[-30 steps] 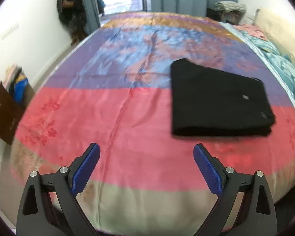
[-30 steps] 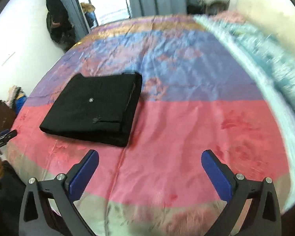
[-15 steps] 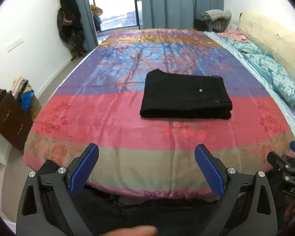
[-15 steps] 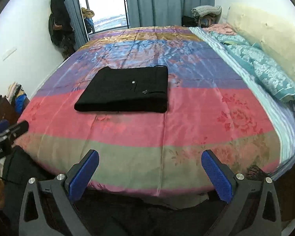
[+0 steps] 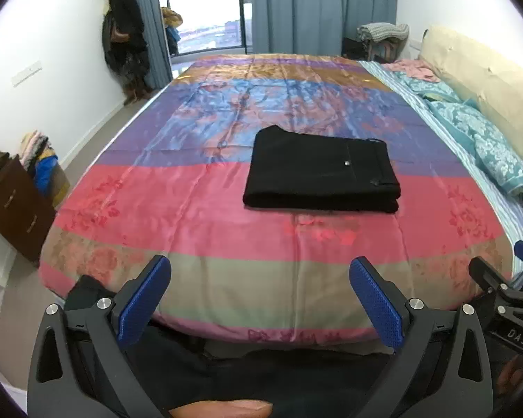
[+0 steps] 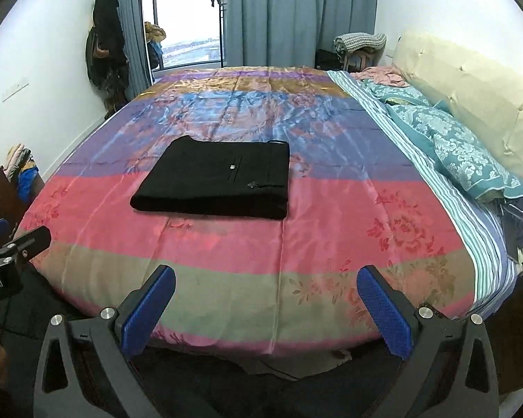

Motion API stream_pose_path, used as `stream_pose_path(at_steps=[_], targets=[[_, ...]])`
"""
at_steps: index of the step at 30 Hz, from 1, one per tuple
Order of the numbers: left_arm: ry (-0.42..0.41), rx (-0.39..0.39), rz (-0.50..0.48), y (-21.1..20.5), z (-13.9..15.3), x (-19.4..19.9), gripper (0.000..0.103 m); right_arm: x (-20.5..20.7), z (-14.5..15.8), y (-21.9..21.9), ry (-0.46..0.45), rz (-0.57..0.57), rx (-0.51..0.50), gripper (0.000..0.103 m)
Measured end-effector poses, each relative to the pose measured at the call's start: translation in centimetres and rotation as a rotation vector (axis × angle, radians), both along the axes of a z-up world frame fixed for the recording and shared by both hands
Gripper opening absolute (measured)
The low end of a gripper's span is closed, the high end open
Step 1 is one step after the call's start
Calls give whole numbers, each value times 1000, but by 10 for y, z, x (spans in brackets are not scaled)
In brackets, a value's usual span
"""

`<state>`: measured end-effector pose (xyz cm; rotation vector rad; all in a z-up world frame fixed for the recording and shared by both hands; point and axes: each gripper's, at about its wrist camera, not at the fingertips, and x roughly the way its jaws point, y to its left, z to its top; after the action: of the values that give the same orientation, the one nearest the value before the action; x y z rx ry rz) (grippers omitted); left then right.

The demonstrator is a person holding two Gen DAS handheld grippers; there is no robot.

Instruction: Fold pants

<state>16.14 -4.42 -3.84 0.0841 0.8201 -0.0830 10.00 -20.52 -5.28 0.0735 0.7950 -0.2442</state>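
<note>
The black pants (image 5: 322, 170) lie folded into a flat rectangle on the striped satin bedspread (image 5: 226, 230), near the foot of the bed; they also show in the right wrist view (image 6: 219, 181). My left gripper (image 5: 259, 299) is open and empty, held off the foot edge of the bed, well short of the pants. My right gripper (image 6: 266, 308) is open and empty too, beside the left one; its body shows at the right edge of the left wrist view (image 5: 505, 299).
Teal pillows (image 5: 481, 139) and a cream headboard (image 5: 488, 80) line the bed's right side. A brown box with clothes (image 5: 14, 195) stands on the floor at left. Coats (image 5: 122, 45) hang by the window (image 5: 209, 10).
Both grippers have pulled back from over the bed to beyond its foot edge, staying open. The folded pants have not moved.
</note>
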Motion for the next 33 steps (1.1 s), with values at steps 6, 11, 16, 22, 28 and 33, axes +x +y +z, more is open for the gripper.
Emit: stream_pose_path(at_steps=[6,11,16,22,28,33], targets=[[16,7,3,-1,-4,3,102,3,-3,0,17,-9,-13,103],[27,4,4,1,-3,2,102,1,2,3,8,-13,-10,103],[15,2,10,4,1,0,102,1,10,9,1,-4,-32,103],[-3,13,7,3,5,-1,102,1,17,16,-5,12,-50,103],[20,15,-7,-1,-1,0,102,1,15,16,4,13,-56,103],[23,5,-15,-2,0,0,102,1,13,15,9,9,-51,103]])
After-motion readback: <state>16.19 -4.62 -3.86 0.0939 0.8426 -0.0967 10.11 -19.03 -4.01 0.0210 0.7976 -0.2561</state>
